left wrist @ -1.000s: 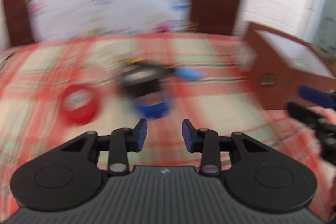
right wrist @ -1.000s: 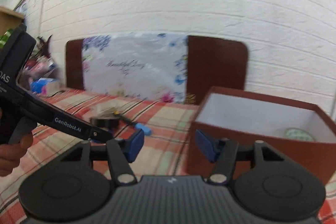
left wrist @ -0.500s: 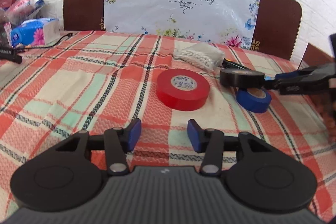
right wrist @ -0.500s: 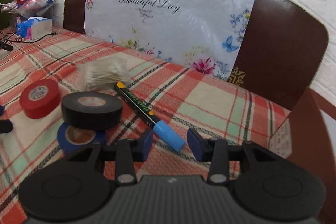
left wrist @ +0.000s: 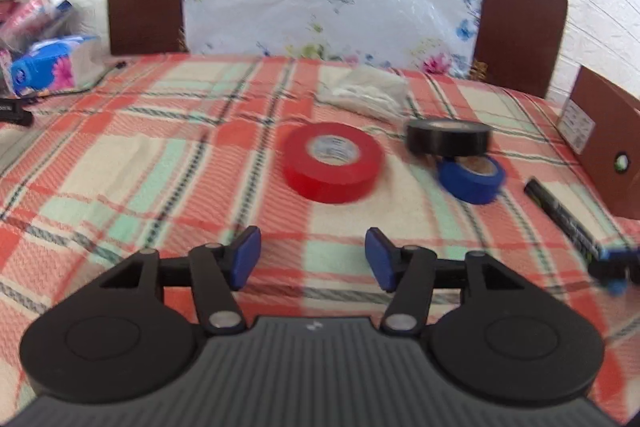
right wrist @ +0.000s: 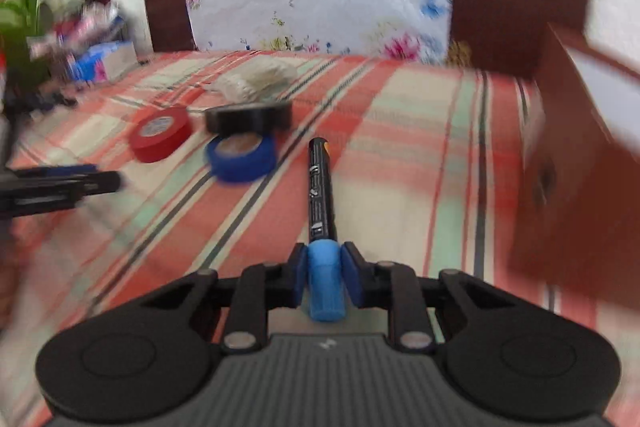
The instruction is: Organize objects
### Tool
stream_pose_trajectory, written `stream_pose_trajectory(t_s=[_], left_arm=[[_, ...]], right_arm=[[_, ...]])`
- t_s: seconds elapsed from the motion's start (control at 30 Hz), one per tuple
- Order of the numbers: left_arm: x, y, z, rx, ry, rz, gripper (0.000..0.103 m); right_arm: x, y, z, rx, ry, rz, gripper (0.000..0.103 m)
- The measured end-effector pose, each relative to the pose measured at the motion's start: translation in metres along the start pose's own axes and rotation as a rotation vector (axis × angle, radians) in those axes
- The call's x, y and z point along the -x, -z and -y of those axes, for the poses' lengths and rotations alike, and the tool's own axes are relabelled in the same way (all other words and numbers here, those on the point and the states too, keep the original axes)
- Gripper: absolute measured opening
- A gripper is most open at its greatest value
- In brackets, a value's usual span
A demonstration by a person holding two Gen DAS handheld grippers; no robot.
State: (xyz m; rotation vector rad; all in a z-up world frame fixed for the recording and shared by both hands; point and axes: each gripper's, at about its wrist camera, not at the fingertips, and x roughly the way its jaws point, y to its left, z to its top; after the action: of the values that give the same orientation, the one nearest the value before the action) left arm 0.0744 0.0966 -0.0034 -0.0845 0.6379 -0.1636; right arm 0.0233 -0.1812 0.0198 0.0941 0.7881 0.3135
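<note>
- Left wrist view: the left gripper (left wrist: 312, 259) hovers over the plaid tablecloth (left wrist: 120, 163) with its jaws spread and nothing between them; they have just been opening.
- Ahead of it lies the red tape roll (left wrist: 334, 162), flat on the cloth and apart from the blue pads.
- Right of the red roll, the black tape roll (left wrist: 449, 136) leans on the blue tape roll (left wrist: 472, 179); a clear bag of white bits (left wrist: 366, 91) lies behind them.
- The marker (left wrist: 564, 217) lies at the far right near the brown box (left wrist: 608, 143).
- Right wrist view: the right gripper (right wrist: 325, 279) is pinching the marker's (right wrist: 320, 195) blue cap, its jaws having just closed on it; the black barrel points away over the cloth.
- The three tape rolls sit ahead to the left, the brown box (right wrist: 576, 155) to the right.
</note>
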Motion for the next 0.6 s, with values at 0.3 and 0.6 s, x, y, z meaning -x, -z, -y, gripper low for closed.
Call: stream_pose_trajectory(t_s=[0.3, 0.6], left_arm=[[-0.016, -0.015, 0.130, 0.048, 0.450, -0.360, 0.061], [-0.001, -0.051, 0.200, -0.090, 0.541, -0.287, 0.019]], right_arm=[[0.038, 0.045, 0.059, -0.507, -0.316, -0.004, 0.020], [0.063, 0.036, 0.071, -0.481, -0.326, 0.144, 0.020]])
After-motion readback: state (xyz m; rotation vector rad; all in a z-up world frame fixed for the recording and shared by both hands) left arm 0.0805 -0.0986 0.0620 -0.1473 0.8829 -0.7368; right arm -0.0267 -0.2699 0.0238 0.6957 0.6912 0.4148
